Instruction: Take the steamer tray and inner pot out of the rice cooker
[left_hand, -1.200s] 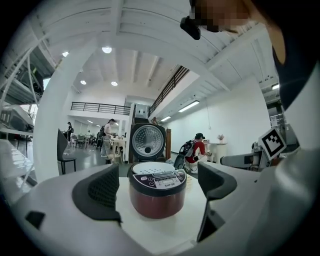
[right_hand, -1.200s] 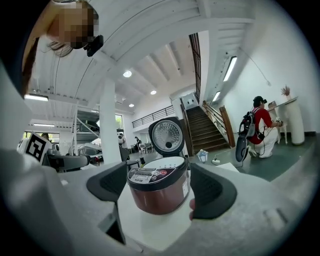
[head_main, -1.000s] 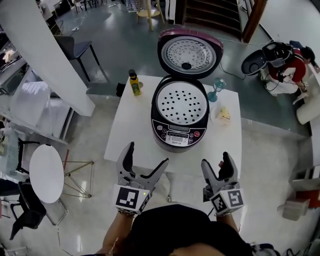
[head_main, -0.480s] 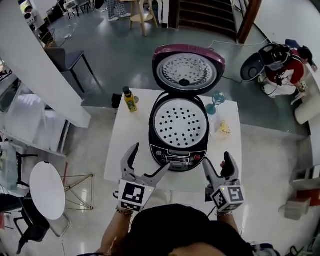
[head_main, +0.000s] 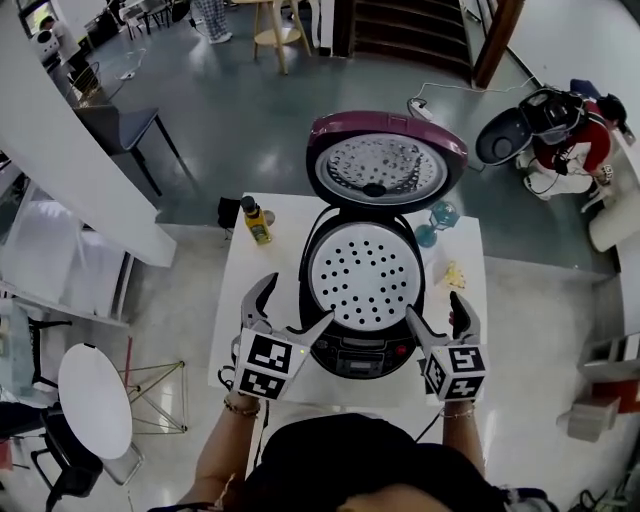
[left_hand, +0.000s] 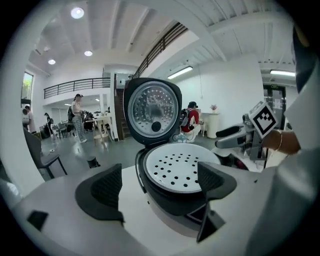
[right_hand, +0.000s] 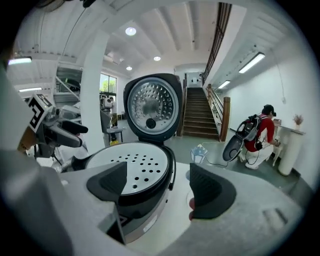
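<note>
We hold our left claw (head_main: 293, 305) and right claw (head_main: 435, 308) released and empty, either side of the open rice cooker's (head_main: 366, 345) near edge on the desk (head_main: 258, 285). The steamer tray (head_main: 362, 275) sits in the cooker's top.

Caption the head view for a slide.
Open left tool and right tool flank the lid-up rice cooker, steamer tray seated inside.

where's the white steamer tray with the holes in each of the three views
Head view: steamer tray at centre, in the rice cooker.
Left gripper view: steamer tray at centre, seen between the jaws.
Right gripper view: steamer tray left of centre.
Shared landmark: the open lid behind it.
</note>
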